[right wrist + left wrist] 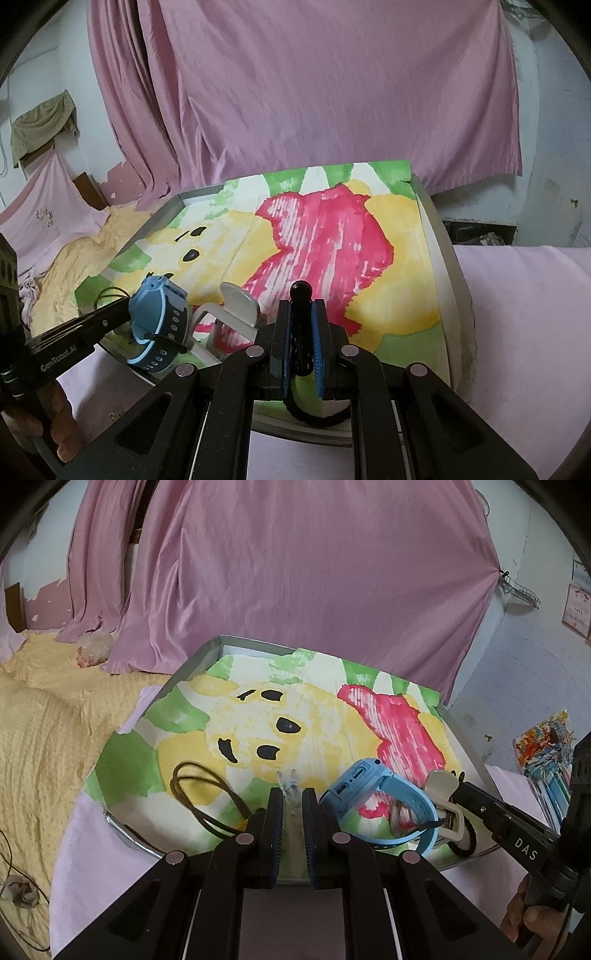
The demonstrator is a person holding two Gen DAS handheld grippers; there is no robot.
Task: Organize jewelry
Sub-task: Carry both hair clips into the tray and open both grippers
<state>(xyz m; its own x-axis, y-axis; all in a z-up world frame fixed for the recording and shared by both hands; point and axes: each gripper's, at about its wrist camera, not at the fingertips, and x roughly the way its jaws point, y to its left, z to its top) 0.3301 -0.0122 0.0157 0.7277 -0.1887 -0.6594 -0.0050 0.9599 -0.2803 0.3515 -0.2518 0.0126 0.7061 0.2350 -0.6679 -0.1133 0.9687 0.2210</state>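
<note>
On the grey-rimmed tray point(192, 662) lined with a painted paper sheet of yellow, green and red blotches point(325, 716), the sorting looks early to me; nothing is clearly grouped yet; a light-blue plastic smartwatch with a rubber strap point(373, 794) stands on its edge near the front right of the tray, a thin dark cord loop point(207, 797) lies at the front left, and a white metal stand with a curved plate point(236, 308) sits just beside the watch; all of these seem left to place.

My right gripper point(303, 332) is clamped on a black beaded bracelet point(301, 295); one bead pokes up past the fingertips and the rest of the loop hangs below the pads toward the tray's near rim; so this piece is lifted but not yet set down, I judge.

My left gripper point(292, 805) has its jaws drawn close with a narrow gap, and something small and pale, maybe a clear trinket point(290, 786), shows right at the tips; I cannot tell whether it is pinched or merely lies behind the gap.

The watch sits just right of the left fingertips, apart from them; seen from the right wrist, it is well left of my bracelet hold.
</note>
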